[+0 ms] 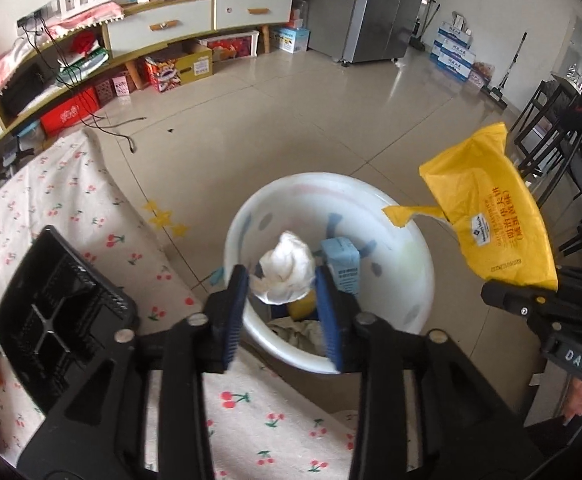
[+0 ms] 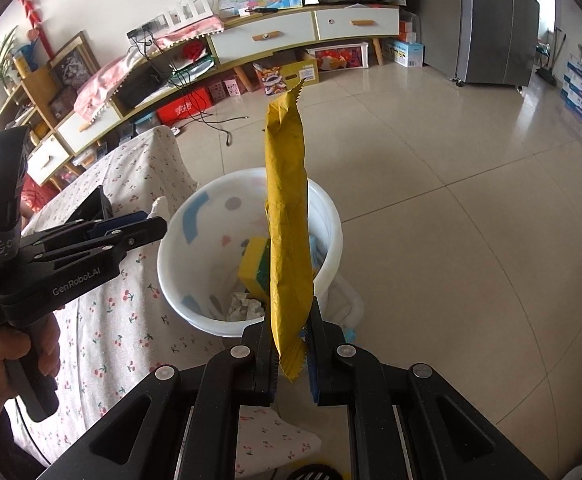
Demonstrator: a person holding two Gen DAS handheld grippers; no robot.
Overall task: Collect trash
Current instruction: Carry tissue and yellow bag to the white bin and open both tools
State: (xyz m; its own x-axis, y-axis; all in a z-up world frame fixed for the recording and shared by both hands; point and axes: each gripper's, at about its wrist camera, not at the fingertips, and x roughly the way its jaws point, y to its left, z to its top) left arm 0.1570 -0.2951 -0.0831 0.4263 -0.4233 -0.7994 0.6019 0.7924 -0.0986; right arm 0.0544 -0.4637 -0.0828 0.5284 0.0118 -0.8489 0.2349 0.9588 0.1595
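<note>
The yellow wrapper (image 2: 287,216) is held by one crimped end in the right hand-held gripper (image 2: 291,354), whose jaws are closed on it, and it is raised above the white bin (image 2: 171,264), which stands on the floor against the edge of the desk (image 2: 103,320). In the left wrist view the same wrapper (image 1: 491,208) appears off to one side of the bin (image 1: 419,264), past its rim, with a torn flap hanging toward the opening.

A miss is judged the main risk: if the wrapper is released where it hangs, it may land on the rim or on the floor (image 2: 451,184), since it is light, long and likely to flutter. The pinch is only at the very end, so a slip before the bin is reached is also possible.

The left hand-held gripper (image 1: 281,304) is open and empty, poised over the bin, where crumpled white paper (image 1: 287,268), a blue carton (image 1: 341,262) and a yellow-green sponge (image 2: 257,266) already lie. A collision between the two tools over the opening cannot be ruled out.

The desk is covered by a cherry-print cloth, with a black tray (image 1: 59,308) near its bin-side edge. Beyond lie a tiled floor, a long low cabinet (image 2: 299,32) with clutter beneath, and a grey refrigerator (image 2: 495,24).
</note>
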